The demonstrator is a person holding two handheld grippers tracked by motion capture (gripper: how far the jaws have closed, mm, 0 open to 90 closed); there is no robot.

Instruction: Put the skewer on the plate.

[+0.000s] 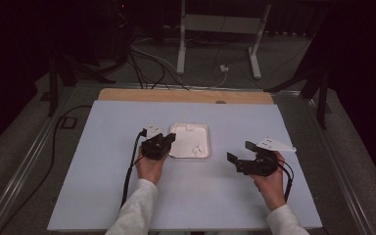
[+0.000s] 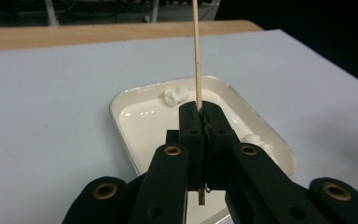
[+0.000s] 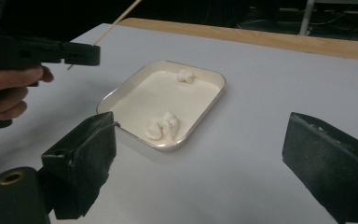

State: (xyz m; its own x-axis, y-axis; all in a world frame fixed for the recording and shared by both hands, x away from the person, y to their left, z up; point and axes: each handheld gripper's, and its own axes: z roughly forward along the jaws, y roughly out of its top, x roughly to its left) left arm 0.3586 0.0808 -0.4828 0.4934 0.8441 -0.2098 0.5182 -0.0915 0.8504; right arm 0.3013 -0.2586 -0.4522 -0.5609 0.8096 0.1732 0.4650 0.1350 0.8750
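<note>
Wooden skewer (image 2: pixel 197 56): thin, straight stick clamped near its lower end in the left gripper; in the left gripper view its long axis runs up out of the jaws, tilted slightly left, the free end out past the top edge, a short stub showing below the jaws.
Skewer's place: above the near left edge of the metal tray (image 2: pixel 121 122), clear of its floor.
Left gripper (image 1: pixel 165 142): jaws clenched on the skewer, at the tray's left rim.
Tray contents: one white marshmallow piece (image 3: pixel 186 75) at the far end, a larger white marshmallow clump (image 3: pixel 163 127) near the right rim, neither touching the skewer.
Right gripper (image 3: pixel 200 154): jaws spread wide, nothing between them, right of the tray and well apart from it.
Table (image 1: pixel 103 176): pale sheet under the tray.
</note>
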